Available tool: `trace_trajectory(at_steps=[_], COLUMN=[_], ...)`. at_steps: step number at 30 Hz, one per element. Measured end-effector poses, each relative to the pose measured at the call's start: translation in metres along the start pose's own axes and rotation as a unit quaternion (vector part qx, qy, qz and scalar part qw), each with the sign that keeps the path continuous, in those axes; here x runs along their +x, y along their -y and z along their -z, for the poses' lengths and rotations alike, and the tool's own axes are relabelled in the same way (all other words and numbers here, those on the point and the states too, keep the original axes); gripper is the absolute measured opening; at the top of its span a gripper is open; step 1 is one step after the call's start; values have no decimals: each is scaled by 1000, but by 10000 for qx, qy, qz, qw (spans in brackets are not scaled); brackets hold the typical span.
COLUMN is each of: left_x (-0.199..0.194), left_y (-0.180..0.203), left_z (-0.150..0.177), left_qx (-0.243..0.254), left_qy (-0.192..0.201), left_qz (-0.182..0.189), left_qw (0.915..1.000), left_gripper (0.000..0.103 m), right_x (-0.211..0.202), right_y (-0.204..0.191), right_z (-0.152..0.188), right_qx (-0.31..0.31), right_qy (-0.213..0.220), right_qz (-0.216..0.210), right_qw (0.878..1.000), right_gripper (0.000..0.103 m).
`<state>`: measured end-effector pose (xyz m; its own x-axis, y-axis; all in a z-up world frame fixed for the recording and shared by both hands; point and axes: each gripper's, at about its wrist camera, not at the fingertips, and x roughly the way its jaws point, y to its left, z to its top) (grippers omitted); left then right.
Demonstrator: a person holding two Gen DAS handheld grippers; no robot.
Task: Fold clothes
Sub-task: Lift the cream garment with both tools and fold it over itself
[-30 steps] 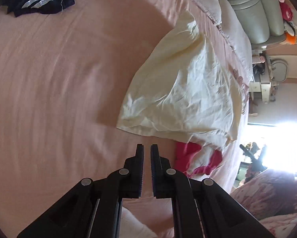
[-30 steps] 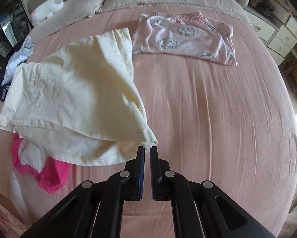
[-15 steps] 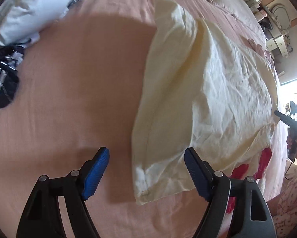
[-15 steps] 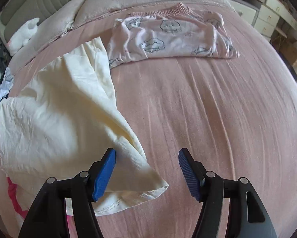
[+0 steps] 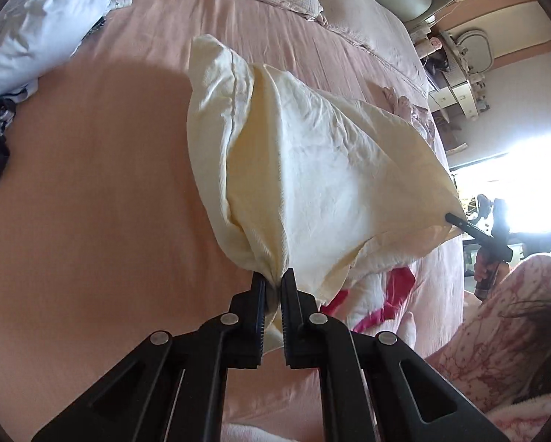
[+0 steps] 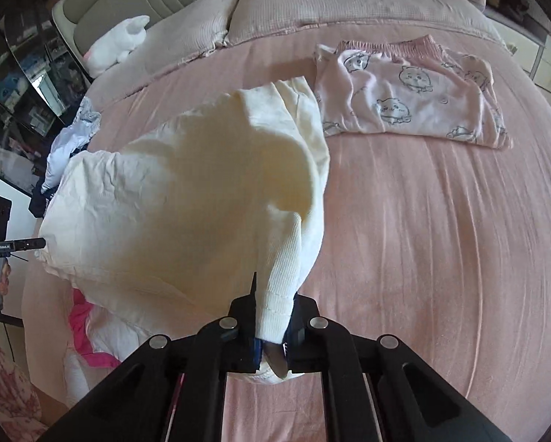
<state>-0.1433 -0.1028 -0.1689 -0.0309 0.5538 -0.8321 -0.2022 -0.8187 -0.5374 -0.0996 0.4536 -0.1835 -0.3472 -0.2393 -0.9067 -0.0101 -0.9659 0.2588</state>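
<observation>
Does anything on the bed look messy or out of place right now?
Yes: a pink and white garment lies crumpled under the lifted cream garment, near the bed's edge, while the cartoon-print pajamas lie folded flat.

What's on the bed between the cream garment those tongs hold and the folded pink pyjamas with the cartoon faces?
Only bare pink bedsheet between the cream garment and the folded pyjamas, as the right wrist view shows.

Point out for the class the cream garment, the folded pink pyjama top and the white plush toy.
cream garment [image 6: 187, 199]: right wrist view, its lifted middle.
folded pink pyjama top [image 6: 408, 92]: right wrist view, its printed front.
white plush toy [image 6: 117, 44]: right wrist view, its body.
</observation>
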Motion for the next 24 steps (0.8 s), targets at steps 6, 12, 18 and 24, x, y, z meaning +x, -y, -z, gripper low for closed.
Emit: trace_trajectory(at_steps=[6,12,18,24], left_x=[22,38,24,57], left_y=[-12,-12,10,-9], left_z=[48,61,50,71], left_qx=[-430,-717,-37,-219], left_qy=[-701,-643,-935,-1511], left_qz=[61,417,-32,-30], left_qw=[9966,9945,9956,9883], left_gripper=[6,6,7,7], right_x=[3,25,-14,17], right_y=[13,30,31,41], right_z=[40,64,46,79], right_qx=[-59,274,105,245], right_qy=[-626,-905,-680,-1343], right_qz=[151,288,165,141], right_qw=[9979,9951,9975,9905], right_gripper=[6,5,5,4])
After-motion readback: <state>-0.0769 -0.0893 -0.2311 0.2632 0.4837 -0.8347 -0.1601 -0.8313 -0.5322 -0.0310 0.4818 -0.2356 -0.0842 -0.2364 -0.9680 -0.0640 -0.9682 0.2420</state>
